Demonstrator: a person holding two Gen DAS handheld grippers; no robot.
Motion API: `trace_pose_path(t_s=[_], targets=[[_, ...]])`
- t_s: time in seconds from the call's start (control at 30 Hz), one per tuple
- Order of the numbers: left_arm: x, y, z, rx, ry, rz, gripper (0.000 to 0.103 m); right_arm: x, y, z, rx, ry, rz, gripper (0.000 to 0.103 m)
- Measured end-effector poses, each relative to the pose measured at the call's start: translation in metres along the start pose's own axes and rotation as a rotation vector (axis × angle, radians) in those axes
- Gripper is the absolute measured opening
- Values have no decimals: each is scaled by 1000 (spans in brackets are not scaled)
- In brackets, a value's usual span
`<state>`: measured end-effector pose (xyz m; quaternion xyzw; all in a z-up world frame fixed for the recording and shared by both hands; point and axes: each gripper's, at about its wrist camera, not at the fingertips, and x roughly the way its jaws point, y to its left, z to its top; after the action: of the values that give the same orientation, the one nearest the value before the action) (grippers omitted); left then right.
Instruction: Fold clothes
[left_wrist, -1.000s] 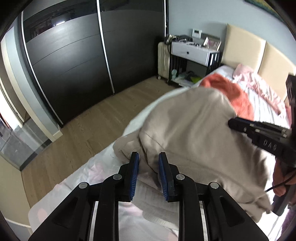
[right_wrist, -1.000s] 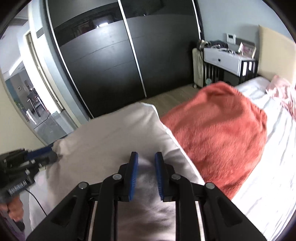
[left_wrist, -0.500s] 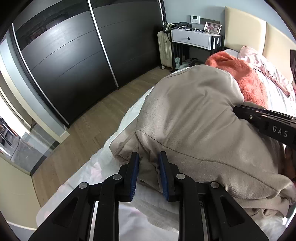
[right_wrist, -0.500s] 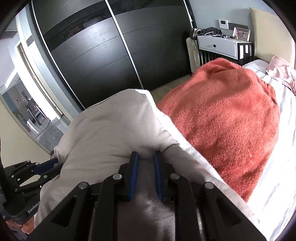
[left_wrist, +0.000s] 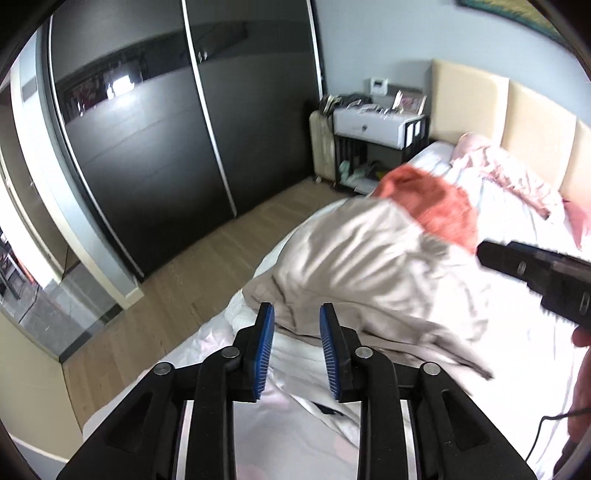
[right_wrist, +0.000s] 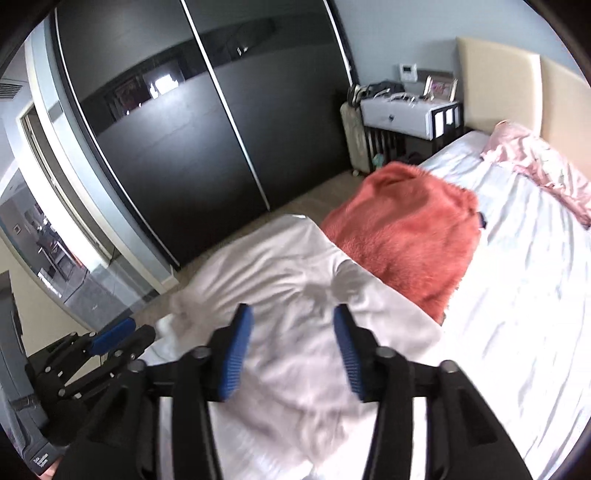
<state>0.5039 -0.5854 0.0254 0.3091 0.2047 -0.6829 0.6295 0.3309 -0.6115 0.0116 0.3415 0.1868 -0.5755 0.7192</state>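
While both views blur, layout reads clear. Left claw (left_wrist: 296, 345) jaws apart, empty, poised over near edge of beige garment (left_wrist: 373, 269) lying crumpled on the bed (left_wrist: 524, 373). Right claw (right_wrist: 293, 352) jaws wide apart, holding nothing, above same garment's pale middle. Orange blanket (right_wrist: 410, 236) touches garment's far side. Pink bedding (right_wrist: 539, 166) beyond, near headboard (right_wrist: 495, 88).
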Motion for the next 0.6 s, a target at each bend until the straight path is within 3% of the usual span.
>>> trace_pose_path(t_s=[0.03,0.1,0.3,0.43,0.6], targets=[[-13,-1,-1,5,-20,-4,49,-13,5,-4,1,-9,-2,56],[-40,-4,-3,14,-59,-14,63,-35,15,-13,4,-18,-7,63],[-100,-9,-11,18,-123,-20,68,-96,37,-43,-15,-46,-30,70],[-127,-14,-26,24,-141,-13,79,-139,48,-69,-18,-71,-46,70],[-160,-19,-48,22,-156,-11,80,-173,45,-93,15,-84,-51,70]])
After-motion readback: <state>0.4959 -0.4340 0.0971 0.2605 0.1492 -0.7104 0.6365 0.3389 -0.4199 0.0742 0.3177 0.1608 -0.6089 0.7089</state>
